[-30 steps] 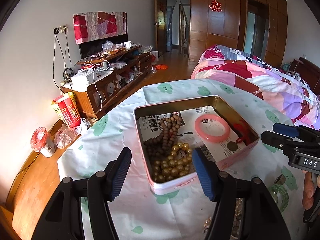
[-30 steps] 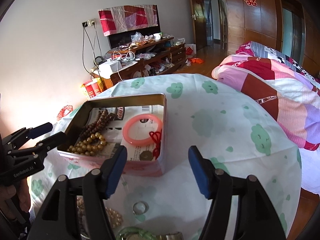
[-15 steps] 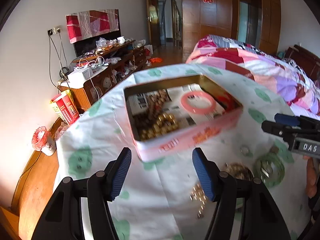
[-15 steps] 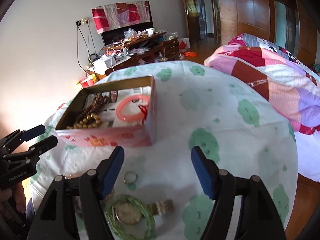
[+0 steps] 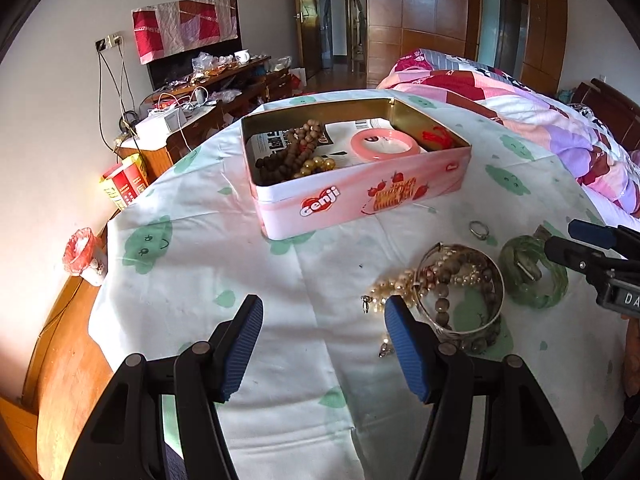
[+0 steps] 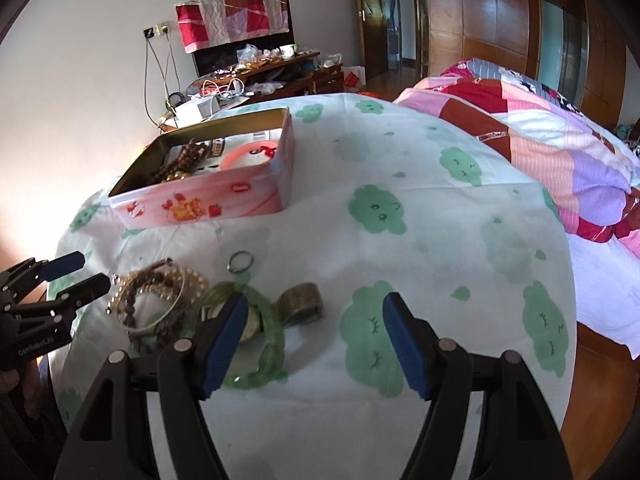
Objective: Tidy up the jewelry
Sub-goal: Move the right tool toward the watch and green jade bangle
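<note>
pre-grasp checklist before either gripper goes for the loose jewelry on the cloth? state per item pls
1. Left gripper jaws open and empty: ok.
2. Right gripper jaws open and empty: ok.
3. Tin open, with room beside the pink bangle: ok.
4. Loose pieces separable: not ok. The pearl strand and dark beads lie tangled in the silver bangle.
5. Small ring lies apart, free to pick: ok.
6. Green bangle free: not ok. It lies around the watch and is partly hidden behind the right gripper's left jaw.

Both wrist views look low across the table (image 5: 192, 280), sharing the tin (image 5: 360, 196).
</note>
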